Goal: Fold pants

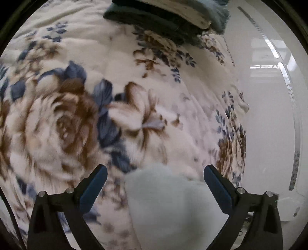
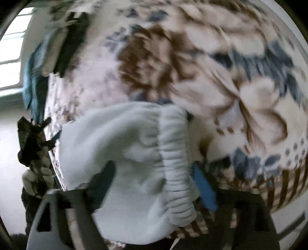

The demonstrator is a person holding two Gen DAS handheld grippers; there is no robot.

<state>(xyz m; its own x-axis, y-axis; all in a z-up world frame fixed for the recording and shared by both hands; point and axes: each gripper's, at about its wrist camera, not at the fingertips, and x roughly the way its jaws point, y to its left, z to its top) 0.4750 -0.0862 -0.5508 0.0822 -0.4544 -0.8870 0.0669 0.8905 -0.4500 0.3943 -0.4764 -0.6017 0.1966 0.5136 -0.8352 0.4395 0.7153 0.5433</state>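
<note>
The pale blue fleece pants (image 1: 173, 202) lie bunched on a floral blanket (image 1: 115, 96). My left gripper (image 1: 155, 170) hovers over one end of them, jaws wide apart, with the fabric between the blue pads and neither pad touching it. In the right wrist view the pants (image 2: 125, 144) show their ribbed elastic waistband (image 2: 175, 163). My right gripper (image 2: 154, 175) straddles that waistband end with its jaws spread wide. Its right pad (image 2: 204, 184) stands just beside the waistband, and the fabric hangs loose between the fingers. This view is blurred.
A stack of folded dark green, beige and teal clothes (image 1: 163, 17) sits at the blanket's far edge, also in the right wrist view as folded clothes (image 2: 48, 50). A glossy white surface (image 1: 269, 115) borders the blanket. A dark tangled object (image 2: 32, 142) lies off the blanket's edge.
</note>
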